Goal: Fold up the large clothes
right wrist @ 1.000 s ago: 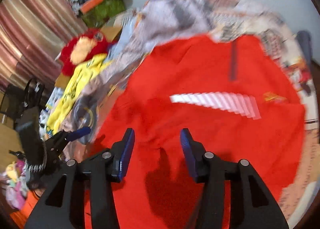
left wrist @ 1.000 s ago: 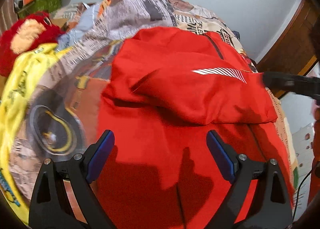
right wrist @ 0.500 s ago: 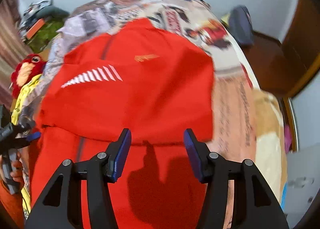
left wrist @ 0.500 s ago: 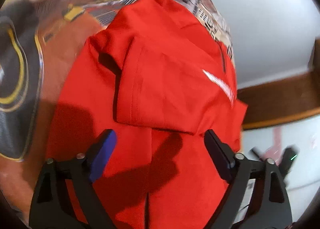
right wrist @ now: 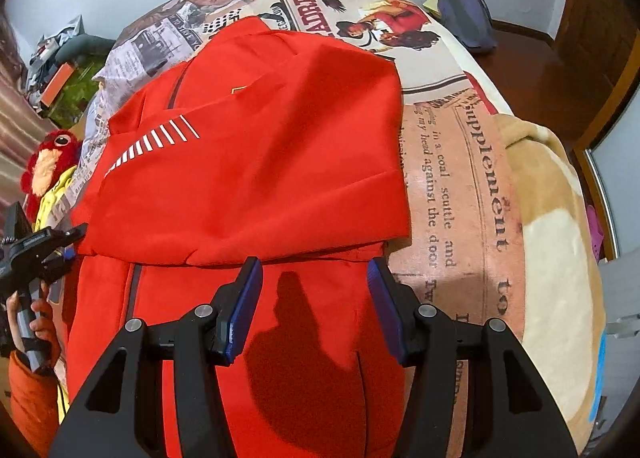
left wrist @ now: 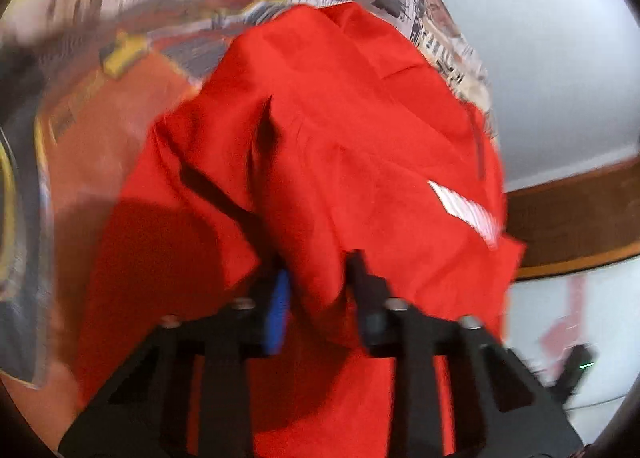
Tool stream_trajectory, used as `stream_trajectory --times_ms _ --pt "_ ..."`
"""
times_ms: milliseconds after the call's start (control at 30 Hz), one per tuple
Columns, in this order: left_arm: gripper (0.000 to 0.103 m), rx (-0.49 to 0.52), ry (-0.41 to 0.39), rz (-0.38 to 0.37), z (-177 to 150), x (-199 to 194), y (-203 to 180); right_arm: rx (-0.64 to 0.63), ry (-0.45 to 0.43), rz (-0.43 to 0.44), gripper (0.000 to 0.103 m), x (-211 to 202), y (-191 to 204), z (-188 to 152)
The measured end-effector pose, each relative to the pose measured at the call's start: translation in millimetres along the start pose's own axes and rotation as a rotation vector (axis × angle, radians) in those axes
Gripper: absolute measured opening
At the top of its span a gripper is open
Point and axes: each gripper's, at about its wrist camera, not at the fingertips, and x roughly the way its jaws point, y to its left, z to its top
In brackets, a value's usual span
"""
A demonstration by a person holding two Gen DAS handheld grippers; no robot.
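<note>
Pinching a fold of the red jacket [left wrist: 360,162] on the bed, the left gripper [left wrist: 318,290] has its jaws nearly closed on the cloth.

Spread over the newspaper-print bedspread [right wrist: 452,178], the jacket lies with its upper part folded down toward the near side, white stripes [right wrist: 152,140] on its left. The right gripper [right wrist: 314,298] hovers over the lower half, jaws wide apart and holding nothing, tips just near of the folded edge. A red plush toy [right wrist: 48,162] sits far left.

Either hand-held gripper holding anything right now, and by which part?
The left hand-held gripper is shut on the red jacket, pinching a bunched fold at its folded-over edge. The right hand-held gripper is open, holding nothing.
</note>
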Motion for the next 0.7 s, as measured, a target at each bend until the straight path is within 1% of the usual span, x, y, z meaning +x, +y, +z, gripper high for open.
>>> stream_trajectory --times_ms 100,200,300,367,467,533,567,667,700 --pt "0.008 0.137 -0.066 0.088 -4.0 -12.0 -23.6 -0.014 -0.013 -0.008 0.051 -4.0 3.0 1.1" --pt "0.008 0.273 -0.170 0.105 -3.5 -40.4 -57.7 -0.037 -0.025 -0.027 0.051 -7.8 5.9 7.0" --pt "0.008 0.383 -0.275 0.109 3.5 -71.0 -89.7 -0.072 -0.046 -0.056 0.051 -12.8 10.9 18.2" --pt "0.008 0.433 -0.326 0.112 9.4 -84.9 -103.6 -0.090 -0.066 -0.073 0.051 -15.4 15.2 27.3" --pt "0.008 0.490 -0.390 0.163 21.0 -96.3 -114.7 -0.099 -0.067 -0.082 0.051 -9.6 18.8 34.3" --pt "0.008 0.496 -0.393 0.195 22.7 -94.7 -110.8 -0.095 -0.043 -0.080 0.051 1.4 20.5 36.3" --pt "0.008 0.495 -0.386 0.209 22.2 -92.9 -105.5 -0.091 -0.016 -0.076 0.051 11.8 20.5 35.6" --pt "0.009 0.485 -0.331 0.267 21.4 -74.1 -82.0 -0.096 0.050 -0.083 0.051 34.8 22.6 30.7" --pt "0.009 0.484 -0.299 0.294 20.6 -65.0 -72.5 -0.103 0.068 -0.091 0.051 41.7 23.6 28.8"
